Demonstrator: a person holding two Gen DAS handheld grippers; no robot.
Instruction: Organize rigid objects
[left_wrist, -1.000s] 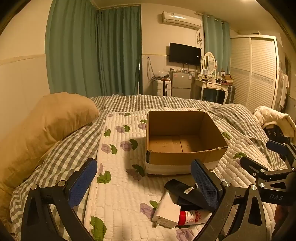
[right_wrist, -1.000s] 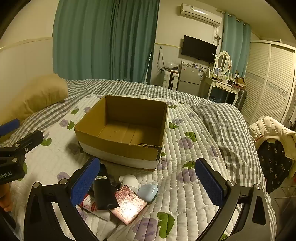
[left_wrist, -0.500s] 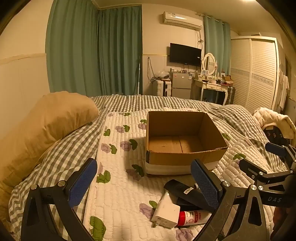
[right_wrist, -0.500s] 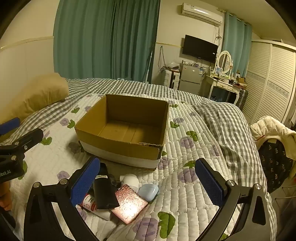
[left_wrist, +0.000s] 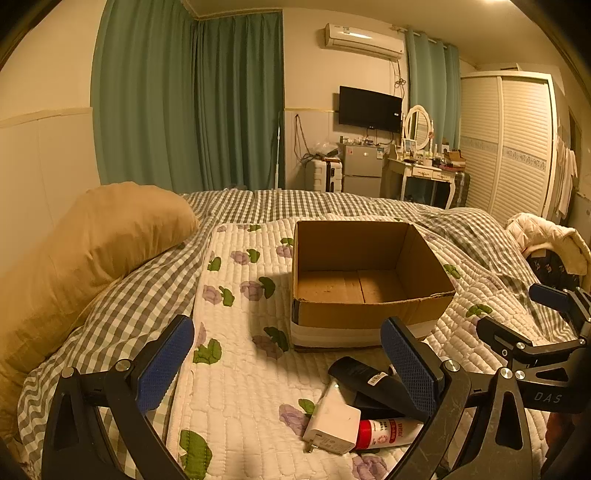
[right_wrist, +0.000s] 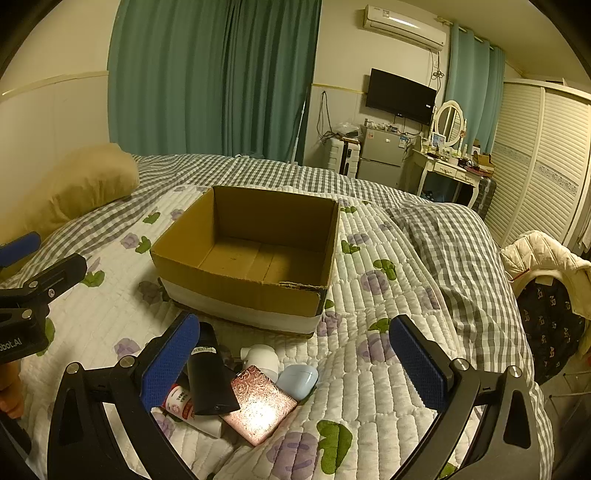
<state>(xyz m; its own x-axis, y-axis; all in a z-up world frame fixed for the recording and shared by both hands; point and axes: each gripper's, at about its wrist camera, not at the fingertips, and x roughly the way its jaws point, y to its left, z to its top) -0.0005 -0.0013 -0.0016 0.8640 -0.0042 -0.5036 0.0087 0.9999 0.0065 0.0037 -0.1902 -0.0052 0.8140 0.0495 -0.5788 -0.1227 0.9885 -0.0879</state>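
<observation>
An empty cardboard box (left_wrist: 365, 317) (right_wrist: 236, 291) stands open on the quilted bed. In front of it lies a pile: a black tube (left_wrist: 365, 378) (right_wrist: 208, 380), a white charger (left_wrist: 332, 424), a red-and-white tube (left_wrist: 388, 432) (right_wrist: 179, 400), a pink patterned case (right_wrist: 258, 404), a pale blue earbud case (right_wrist: 298, 378) and a small white device (right_wrist: 260, 358). My left gripper (left_wrist: 288, 367) is open and empty, held above the quilt left of the pile. My right gripper (right_wrist: 295, 363) is open and empty, held above the pile.
A tan pillow (left_wrist: 96, 243) lies at the left. A grey checked duvet (right_wrist: 454, 251) is bunched at the right. A chair with a cream jacket (right_wrist: 543, 258) stands past the bed's right edge. Dresser, fridge and wardrobe line the far wall.
Both grippers have drifted slightly; the views shift a little. Nothing has been taken hold of and the objects lie as before.
</observation>
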